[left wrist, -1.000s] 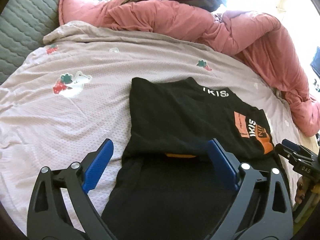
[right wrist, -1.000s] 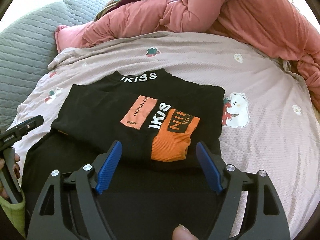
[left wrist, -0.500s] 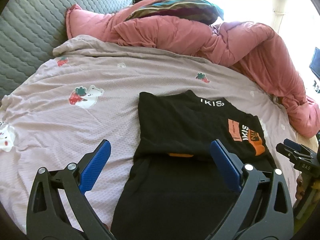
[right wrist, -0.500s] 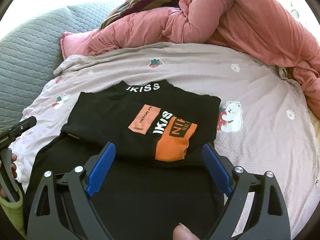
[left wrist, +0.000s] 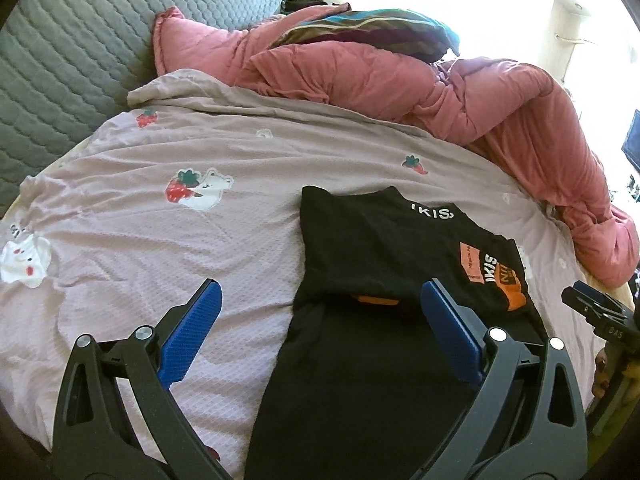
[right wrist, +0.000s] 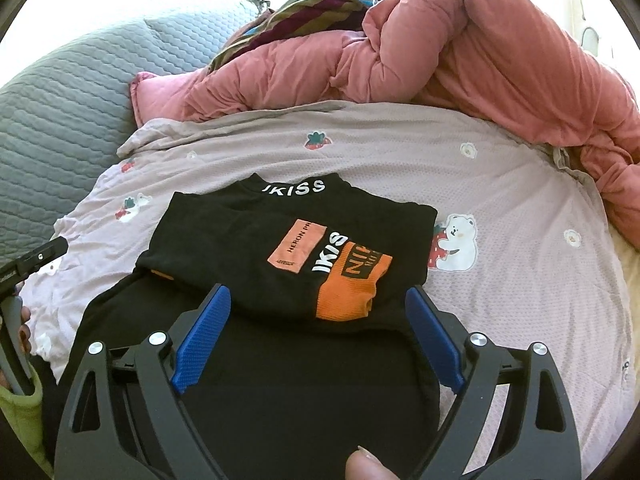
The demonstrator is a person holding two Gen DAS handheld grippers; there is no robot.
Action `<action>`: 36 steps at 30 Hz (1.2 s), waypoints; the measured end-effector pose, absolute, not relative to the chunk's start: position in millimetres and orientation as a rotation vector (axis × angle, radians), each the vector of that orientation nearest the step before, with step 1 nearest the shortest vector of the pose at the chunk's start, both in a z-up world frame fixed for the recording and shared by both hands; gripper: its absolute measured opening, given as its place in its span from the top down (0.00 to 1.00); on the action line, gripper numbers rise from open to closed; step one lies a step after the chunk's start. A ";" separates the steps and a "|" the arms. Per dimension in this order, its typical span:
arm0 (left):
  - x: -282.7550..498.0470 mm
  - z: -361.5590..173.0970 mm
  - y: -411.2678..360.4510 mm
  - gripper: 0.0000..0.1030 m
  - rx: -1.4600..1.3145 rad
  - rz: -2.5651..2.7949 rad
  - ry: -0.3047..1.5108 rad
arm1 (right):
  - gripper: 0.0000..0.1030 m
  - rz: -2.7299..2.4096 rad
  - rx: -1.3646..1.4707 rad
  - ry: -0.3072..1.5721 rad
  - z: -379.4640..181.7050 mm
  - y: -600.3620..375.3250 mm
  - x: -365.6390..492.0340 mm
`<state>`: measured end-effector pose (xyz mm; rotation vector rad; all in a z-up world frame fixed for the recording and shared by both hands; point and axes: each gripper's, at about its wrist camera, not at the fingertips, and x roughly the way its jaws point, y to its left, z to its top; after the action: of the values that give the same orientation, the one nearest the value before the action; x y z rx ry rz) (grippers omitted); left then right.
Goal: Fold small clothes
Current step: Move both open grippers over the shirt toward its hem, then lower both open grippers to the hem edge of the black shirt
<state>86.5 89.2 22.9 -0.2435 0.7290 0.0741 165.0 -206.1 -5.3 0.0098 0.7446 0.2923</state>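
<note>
We have the black shirt (right wrist: 248,240) lying on the lilac bedsheet (right wrist: 520,208), its upper part already folded down so that the collar lettering and the orange print (right wrist: 348,284) face up, while the lower part spreads flat toward us beneath both tools. We judge the fold half made: one more fold is left to bring the near part up against the folded part.

Our left gripper (left wrist: 316,320) hangs above the shirt's left edge with its jaws wide and nothing between them; one blue pad (left wrist: 192,332) is over bare sheet, the other over black cloth. Our right gripper (right wrist: 318,328) hangs over the middle of the shirt, jaws equally wide and empty, just short of the folded edge.

Next we would lower both tools to the near hem, which lies out of view below the fingers, pinch it at two corners, and carry it forward evenly so the cloth does not bunch. The pink duvet (right wrist: 460,52) heaped at the far side stays well clear
</note>
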 end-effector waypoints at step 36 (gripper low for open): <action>15.4 9.6 105.9 0.09 -0.222 0.078 0.796 | 0.14 0.312 -0.015 0.756 -6.8 -220.1 108.4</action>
<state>15.4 105.9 9.5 -0.2217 0.7958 0.0779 108.4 -220.1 -6.8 -0.0149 0.7558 0.3118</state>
